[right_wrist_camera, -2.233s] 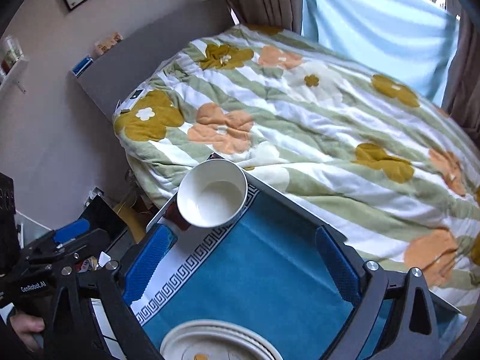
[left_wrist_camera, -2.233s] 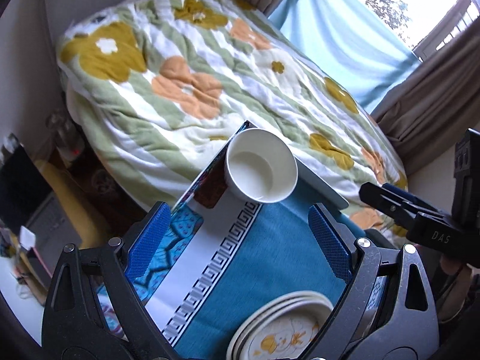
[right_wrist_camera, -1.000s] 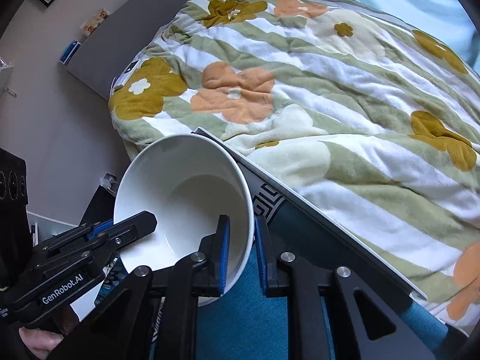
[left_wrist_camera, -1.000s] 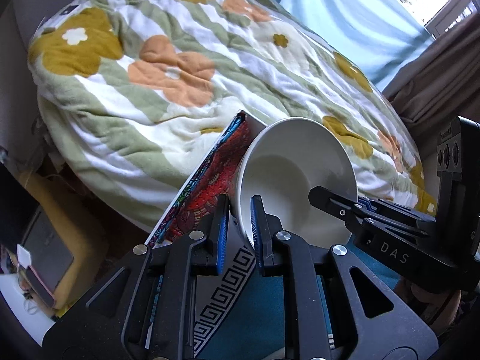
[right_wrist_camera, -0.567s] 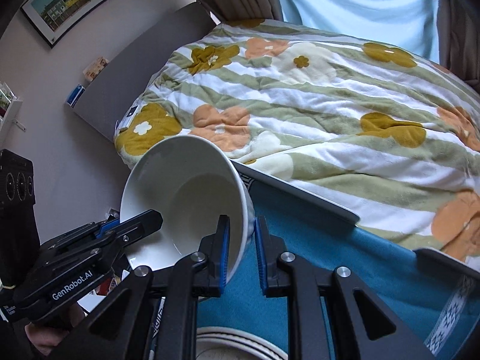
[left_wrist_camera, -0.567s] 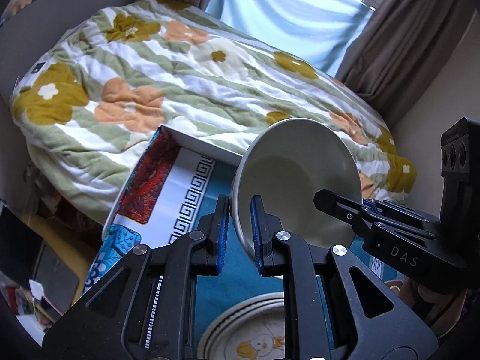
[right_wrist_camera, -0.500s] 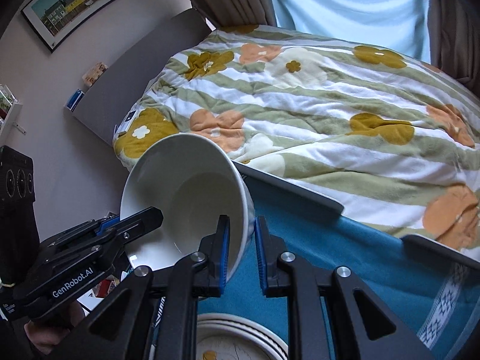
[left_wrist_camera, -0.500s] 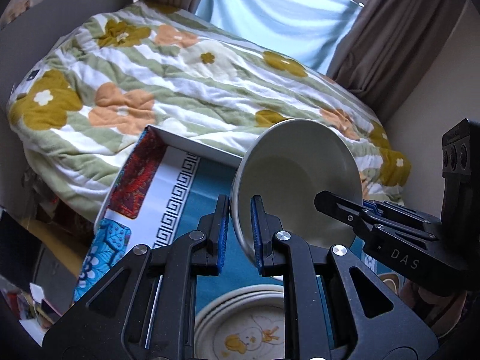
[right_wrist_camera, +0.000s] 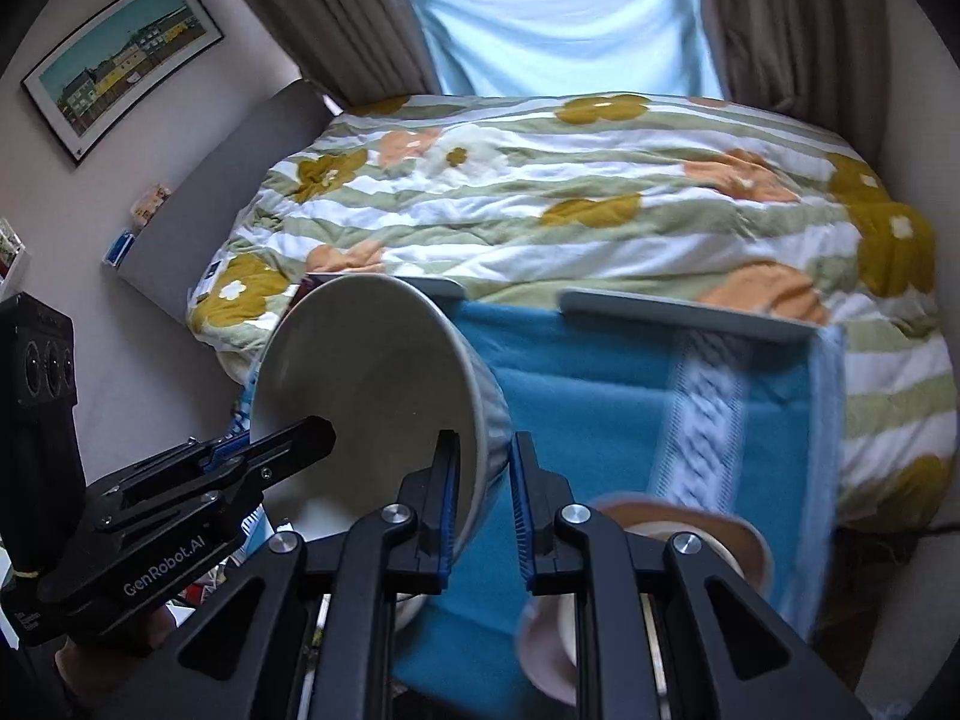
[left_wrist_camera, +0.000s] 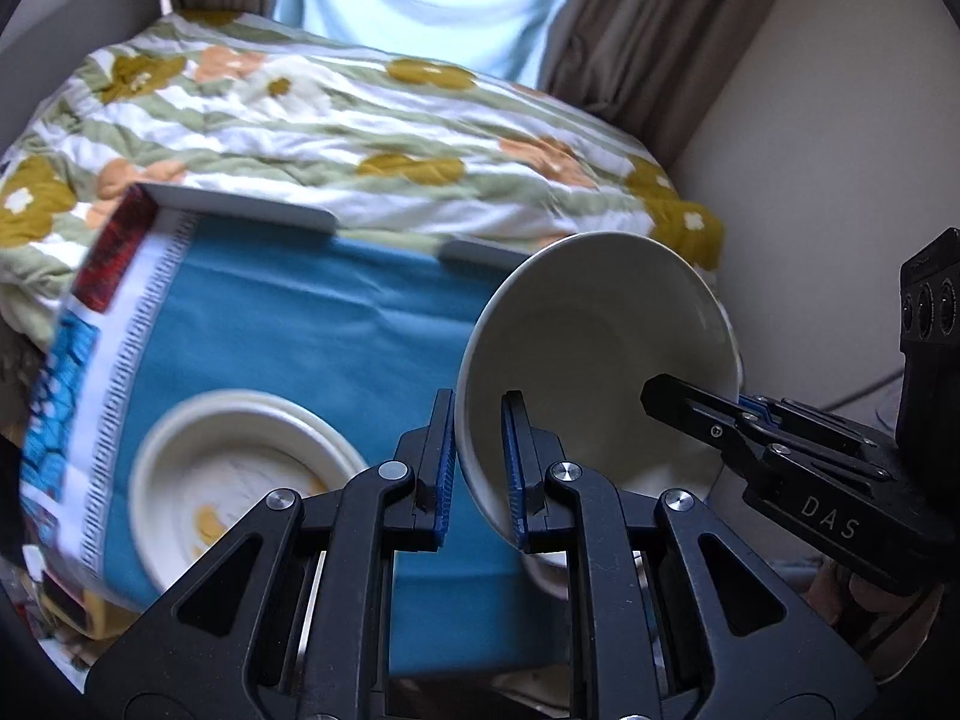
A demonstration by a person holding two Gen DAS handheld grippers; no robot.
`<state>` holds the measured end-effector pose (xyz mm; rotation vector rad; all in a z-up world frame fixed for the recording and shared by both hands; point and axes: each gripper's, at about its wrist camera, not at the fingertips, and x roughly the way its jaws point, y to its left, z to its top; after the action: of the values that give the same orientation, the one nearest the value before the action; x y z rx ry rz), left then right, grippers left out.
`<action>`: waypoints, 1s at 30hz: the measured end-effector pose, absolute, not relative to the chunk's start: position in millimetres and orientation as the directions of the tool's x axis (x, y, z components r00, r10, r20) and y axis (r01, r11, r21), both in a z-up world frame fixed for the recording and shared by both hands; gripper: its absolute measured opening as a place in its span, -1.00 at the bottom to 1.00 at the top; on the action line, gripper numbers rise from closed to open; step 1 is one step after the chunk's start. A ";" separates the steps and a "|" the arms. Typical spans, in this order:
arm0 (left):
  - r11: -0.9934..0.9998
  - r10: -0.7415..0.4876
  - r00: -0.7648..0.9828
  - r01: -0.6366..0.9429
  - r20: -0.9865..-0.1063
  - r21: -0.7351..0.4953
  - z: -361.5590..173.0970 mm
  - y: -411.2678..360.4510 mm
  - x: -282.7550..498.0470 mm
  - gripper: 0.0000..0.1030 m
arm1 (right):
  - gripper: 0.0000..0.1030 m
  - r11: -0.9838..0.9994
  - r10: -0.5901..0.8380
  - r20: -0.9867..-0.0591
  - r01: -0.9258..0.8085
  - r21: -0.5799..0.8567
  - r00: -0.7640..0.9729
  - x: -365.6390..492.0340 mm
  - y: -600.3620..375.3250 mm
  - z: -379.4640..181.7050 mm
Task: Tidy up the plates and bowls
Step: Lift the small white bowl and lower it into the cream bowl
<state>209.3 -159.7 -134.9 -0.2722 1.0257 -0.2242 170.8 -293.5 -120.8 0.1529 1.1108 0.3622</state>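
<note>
A white bowl is held in the air, tilted, above the right part of a table with a blue cloth. My left gripper is shut on its near left rim. My right gripper is shut on its opposite rim; the bowl also shows in the right wrist view. A stack of white plates with a yellow print lies on the cloth at the left. A tan bowl sits on the cloth low at the right, partly hidden by my right gripper.
A bed with a flowered quilt lies right behind the table. Brown curtains and a pale wall stand to the right. The table's grey rim runs along the far edge. A framed picture hangs at the left.
Both grippers have carried the bowl to the right across the table, away from the far left corner. The plate stack now lies to its left and the tan bowl has come into view.
</note>
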 end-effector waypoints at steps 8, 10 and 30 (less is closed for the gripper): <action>0.934 -0.357 0.360 0.141 -0.862 -0.328 -180.6 -236.6 191.7 -0.75 | -0.70 0.957 0.287 -0.884 -0.075 0.280 0.368 132.4 -358.6 -150.3; 0.937 -0.348 0.334 0.159 -0.876 -0.312 -190.4 -248.7 192.3 -0.75 | -0.70 0.959 0.276 -0.894 -0.042 0.279 0.353 128.4 -368.9 -164.0; 0.954 -0.183 0.275 0.282 -0.944 -0.102 -231.1 -287.5 212.6 -0.75 | -0.70 0.961 0.238 -0.914 0.058 0.270 0.328 121.1 -396.7 -209.3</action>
<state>212.6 -287.5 -231.1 0.0914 1.2537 -0.3133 121.1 -396.7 -209.3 0.2739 1.2354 0.1198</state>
